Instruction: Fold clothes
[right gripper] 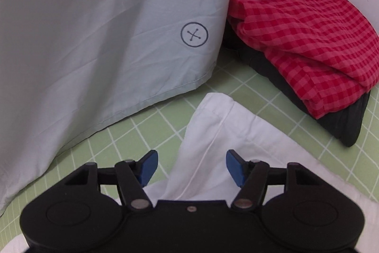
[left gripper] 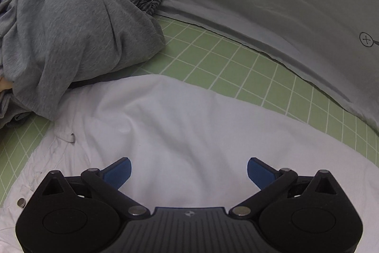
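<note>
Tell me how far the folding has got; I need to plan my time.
Done: a red checked piece sits folded on a dark one. In hand: nothing gripped; both tools are open over the white shirt. Left: that shirt and the grey heap.

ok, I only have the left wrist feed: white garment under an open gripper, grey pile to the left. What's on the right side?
Observer: A folded red checked cloth lies on a dark folded garment, far right on the green grid mat.
Operator: Right gripper holding anything?
Observer: No. The right gripper is open, over the white garment, nothing between its fingers.
Operator: Which part of the garment?
Observer: A corner with a stitched hem, pointing away from the gripper toward the pale hanging sheet.
</note>
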Demonstrator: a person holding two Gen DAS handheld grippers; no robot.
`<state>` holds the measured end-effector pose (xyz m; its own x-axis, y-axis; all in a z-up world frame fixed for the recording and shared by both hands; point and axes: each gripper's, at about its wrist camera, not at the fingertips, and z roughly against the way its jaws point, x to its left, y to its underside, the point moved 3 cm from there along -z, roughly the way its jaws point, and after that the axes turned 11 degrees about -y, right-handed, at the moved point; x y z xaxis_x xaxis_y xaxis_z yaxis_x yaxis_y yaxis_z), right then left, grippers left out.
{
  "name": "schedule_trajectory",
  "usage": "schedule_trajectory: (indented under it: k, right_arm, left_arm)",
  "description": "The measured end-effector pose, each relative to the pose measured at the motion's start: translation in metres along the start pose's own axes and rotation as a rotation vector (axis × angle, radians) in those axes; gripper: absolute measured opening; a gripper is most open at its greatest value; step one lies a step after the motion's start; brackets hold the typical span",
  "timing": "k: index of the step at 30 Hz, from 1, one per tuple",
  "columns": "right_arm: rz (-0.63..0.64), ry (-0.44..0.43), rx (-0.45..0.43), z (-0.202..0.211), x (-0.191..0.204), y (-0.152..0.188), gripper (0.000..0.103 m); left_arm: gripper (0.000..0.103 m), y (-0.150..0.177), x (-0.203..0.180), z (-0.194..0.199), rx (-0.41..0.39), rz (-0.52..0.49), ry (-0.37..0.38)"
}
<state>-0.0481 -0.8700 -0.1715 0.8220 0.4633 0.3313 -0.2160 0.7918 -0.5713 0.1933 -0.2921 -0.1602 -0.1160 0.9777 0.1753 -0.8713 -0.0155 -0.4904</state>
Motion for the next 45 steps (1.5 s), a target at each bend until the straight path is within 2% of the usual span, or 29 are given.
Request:
schedule_trajectory:
  k: [2, 4, 5, 6, 10, 13, 16, 17, 19, 20, 21, 22, 24, 26, 32, 36, 41, 45]
  right_arm:
    - [-0.013, 0.036, 0.014, -0.007, -0.004, 0.001, 0.044]
    - [0.013, 0.022, -0.003, -0.008, -0.004, -0.001, 0.03]
    - [0.026, 0.012, -0.009, -0.009, -0.004, -0.002, 0.014]
    - [0.04, 0.002, -0.015, -0.01, -0.003, -0.004, 0.008]
    - [0.091, -0.042, -0.052, -0.024, 0.007, -0.03, 0.005]
    - [0.052, -0.071, -0.103, -0.036, 0.017, -0.062, 0.005]
    - [0.039, -0.086, -0.078, -0.06, 0.026, -0.085, 0.006]
    - [0.045, -0.082, -0.063, -0.066, 0.028, -0.09, 0.009]
    - [0.079, -0.044, -0.037, -0.074, 0.03, -0.094, 0.027]
    - [0.097, -0.032, -0.033, -0.073, 0.03, -0.094, 0.039]
    - [0.113, -0.042, -0.045, -0.063, 0.03, -0.092, 0.048]
    - [0.126, -0.067, -0.058, -0.05, 0.029, -0.087, 0.052]
    - [0.155, -0.109, -0.075, -0.016, 0.025, -0.07, 0.071]
    - [0.206, -0.103, -0.079, 0.021, 0.019, -0.042, 0.076]
    - [0.405, -0.061, 0.0, 0.117, -0.007, 0.073, 0.079]
    - [0.428, -0.068, 0.057, 0.161, -0.034, 0.14, 0.079]
    - [0.384, -0.042, 0.101, 0.19, -0.061, 0.186, 0.079]
    - [0.347, -0.032, 0.08, 0.206, -0.086, 0.195, 0.08]
  left_arm:
    - [0.103, -0.006, -0.009, -0.009, -0.002, 0.003, -0.002]
    - [0.103, -0.008, -0.014, -0.017, 0.002, -0.002, -0.01]
    - [0.103, -0.008, -0.016, -0.021, 0.005, -0.005, -0.015]
    - [0.103, -0.008, -0.017, -0.024, 0.004, -0.01, -0.019]
    - [0.103, -0.009, -0.016, -0.026, -0.045, -0.051, -0.035]
    - [0.103, -0.013, -0.011, -0.031, -0.06, -0.057, -0.047]
    - [0.103, -0.016, -0.004, -0.032, -0.069, -0.04, -0.055]
    - [0.103, -0.016, 0.0, -0.03, -0.074, -0.026, -0.051]
    - [0.103, -0.013, 0.008, -0.021, -0.086, -0.002, -0.044]
    - [0.103, -0.011, 0.012, -0.015, -0.092, 0.008, -0.04]
    - [0.103, -0.008, 0.016, -0.01, -0.098, 0.014, -0.036]
    - [0.103, -0.004, 0.021, -0.003, -0.105, 0.015, -0.032]
    - [0.103, 0.01, 0.032, 0.011, -0.103, 0.012, -0.024]
    - [0.103, 0.028, 0.043, 0.024, -0.089, -0.003, -0.014]
    - [0.103, 0.1, 0.059, 0.069, -0.048, -0.114, 0.046]
    - [0.103, 0.149, 0.054, 0.1, -0.037, -0.189, 0.104]
    - [0.103, 0.195, 0.033, 0.13, -0.052, -0.314, 0.191]
    - [0.102, 0.223, 0.007, 0.137, -0.06, -0.462, 0.235]
